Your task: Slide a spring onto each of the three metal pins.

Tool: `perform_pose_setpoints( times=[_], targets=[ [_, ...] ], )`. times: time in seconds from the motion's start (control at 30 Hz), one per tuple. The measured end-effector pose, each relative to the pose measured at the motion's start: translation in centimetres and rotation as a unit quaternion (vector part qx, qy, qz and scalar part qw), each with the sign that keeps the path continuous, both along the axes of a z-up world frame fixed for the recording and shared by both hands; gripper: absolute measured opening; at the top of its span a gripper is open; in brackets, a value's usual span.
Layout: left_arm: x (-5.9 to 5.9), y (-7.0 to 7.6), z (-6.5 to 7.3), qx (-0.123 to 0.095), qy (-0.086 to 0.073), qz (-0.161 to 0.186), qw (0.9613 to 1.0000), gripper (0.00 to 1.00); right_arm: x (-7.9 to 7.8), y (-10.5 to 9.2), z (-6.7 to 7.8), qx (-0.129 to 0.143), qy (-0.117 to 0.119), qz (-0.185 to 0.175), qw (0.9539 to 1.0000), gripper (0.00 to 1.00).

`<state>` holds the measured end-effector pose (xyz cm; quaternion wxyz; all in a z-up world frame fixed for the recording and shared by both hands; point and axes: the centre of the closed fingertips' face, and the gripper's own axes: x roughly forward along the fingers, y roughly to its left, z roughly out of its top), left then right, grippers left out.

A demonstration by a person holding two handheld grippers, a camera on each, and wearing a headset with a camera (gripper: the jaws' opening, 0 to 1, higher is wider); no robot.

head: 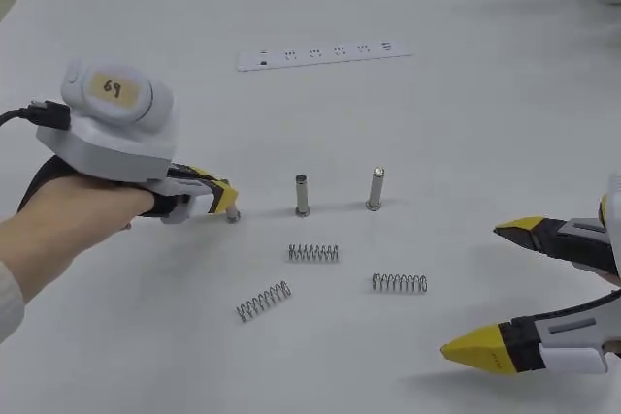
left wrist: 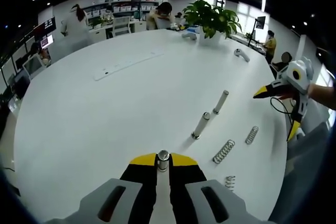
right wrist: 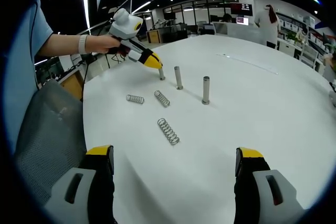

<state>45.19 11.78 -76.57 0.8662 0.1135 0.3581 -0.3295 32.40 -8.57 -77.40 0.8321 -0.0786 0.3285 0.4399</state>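
Three metal pins stand upright in a row on the white table: the left pin [head: 233, 214], the middle pin [head: 302, 196] and the right pin [head: 375, 189]. My left gripper [head: 229, 203] is shut on the left pin [left wrist: 163, 157], its yellow tips on either side of the pin's top. Three springs lie flat in front of the pins: a middle spring [head: 313, 253], a right spring [head: 399, 283] and a near-left spring [head: 263, 301]. My right gripper [head: 485, 288] stands open at the lower right, holding nothing, a short way right of the right spring [right wrist: 168, 130].
A white power strip [head: 325, 53] lies flat behind the pins. A potted plant [left wrist: 210, 19] and a white object [left wrist: 241, 54] sit at the table's far side. The table edge and a grey chair [right wrist: 52, 124] are near my right gripper.
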Motion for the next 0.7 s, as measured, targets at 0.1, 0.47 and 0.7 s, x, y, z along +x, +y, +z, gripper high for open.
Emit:
perform_pose_setpoints(
  times=[0.1,0.47,0.7],
  targets=[
    [0.04,-0.04,-0.01,0.0,-0.001,-0.002,1.0,0.0,-0.01,-0.02,-0.03,-0.001,0.0,0.0,1.0,0.95],
    [0.0,0.02,-0.09,0.005,-0.004,-0.006,1.0,0.06,-0.09,0.04,-0.16,-0.003,0.001,0.003,1.0,0.95],
    [-0.16,-0.2,-0.12,0.002,-0.004,-0.01,0.9999,0.21,-0.07,0.15,-0.17,-0.002,0.001,0.003,1.0,0.95]
  ],
)
